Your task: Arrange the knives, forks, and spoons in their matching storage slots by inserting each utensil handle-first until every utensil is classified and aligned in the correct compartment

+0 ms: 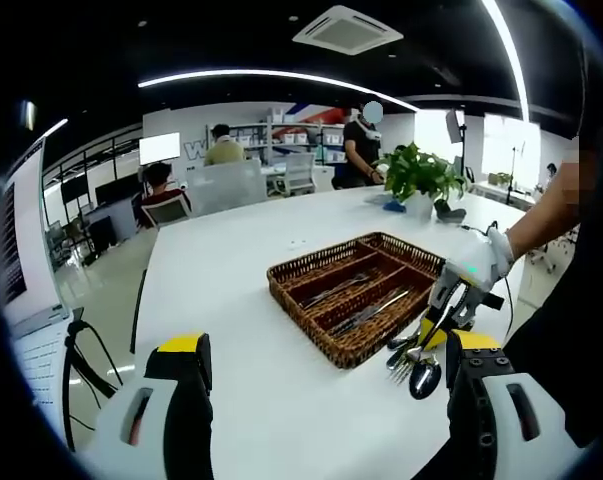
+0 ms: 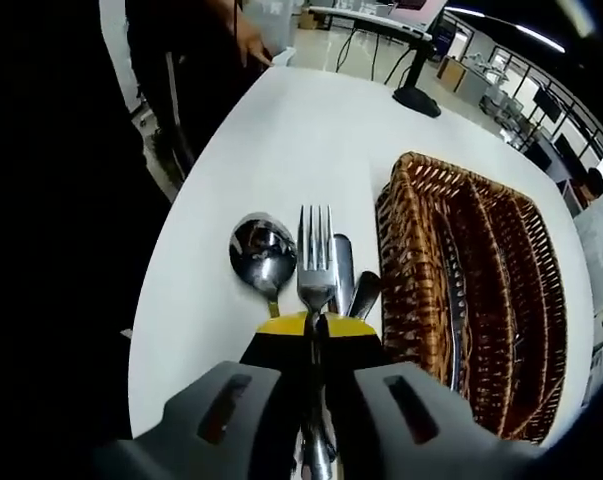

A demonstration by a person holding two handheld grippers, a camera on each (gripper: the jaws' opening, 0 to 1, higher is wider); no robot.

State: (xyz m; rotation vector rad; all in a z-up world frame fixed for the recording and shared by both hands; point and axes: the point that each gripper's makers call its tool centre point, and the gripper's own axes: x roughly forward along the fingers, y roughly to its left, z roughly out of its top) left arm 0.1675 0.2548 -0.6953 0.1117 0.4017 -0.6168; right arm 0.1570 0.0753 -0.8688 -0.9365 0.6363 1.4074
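Near the front edge of the white table (image 1: 241, 300), a brown wicker tray (image 2: 481, 270) with long slots, some cutlery already lying in them. Just beside the tray's near wall, on bare table, a small cluster: spoon (image 2: 262, 255), fork (image 2: 315, 262), and two more pieces close against the fork, too overlapped to name. All polished metal, so likely stiff, fairly light, and slippery between hard pads; best taken across the flat of the handle, square on, well back from tines or bowl. Right gripper (image 2: 314, 322) closed to a narrow slit on the fork, handle running back between the jaws, tines pointing away toward the table's far edge. Seen from the left gripper view, same cluster (image 1: 413, 360) hanging under that gripper, just off the tray's near corner. Left gripper (image 1: 326, 350) wide open, holding nothing, raised above the table, cutlery close by its right jaw.
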